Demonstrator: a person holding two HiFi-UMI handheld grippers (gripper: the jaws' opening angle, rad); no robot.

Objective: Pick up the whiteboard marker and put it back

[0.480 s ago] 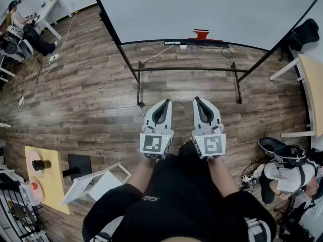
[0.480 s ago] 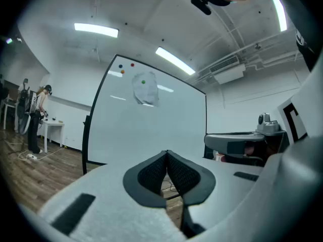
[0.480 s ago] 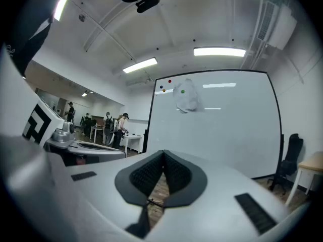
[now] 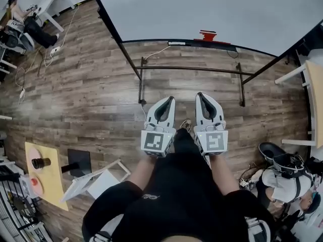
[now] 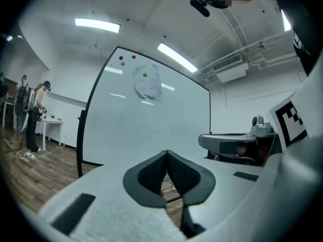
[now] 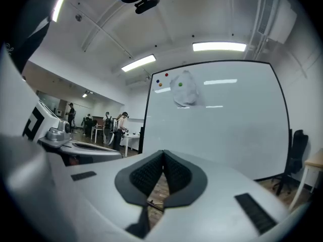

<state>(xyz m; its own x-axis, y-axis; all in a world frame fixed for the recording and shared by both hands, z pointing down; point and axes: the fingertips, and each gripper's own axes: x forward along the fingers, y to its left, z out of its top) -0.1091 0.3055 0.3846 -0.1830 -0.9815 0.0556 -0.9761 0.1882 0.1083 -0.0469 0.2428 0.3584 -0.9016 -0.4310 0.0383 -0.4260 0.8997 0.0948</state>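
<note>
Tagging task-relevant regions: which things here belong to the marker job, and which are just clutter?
Job: whiteboard, its ledge, left gripper, right gripper, both shut and empty. Marker not discernible.
Clutter: yellow table, cloth on board, person nearby.

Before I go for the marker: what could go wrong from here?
1. Both the left claw and right claw are shut and empty; reaching in like this would likely knock a marker rather than grip it.
2. The stand's low bar and a white cable on the floor lie in front of the whiteboard: a trip risk when stepping in.
3. No marker is clearly visible; the red item on the ledge is too small to identify.
</note>
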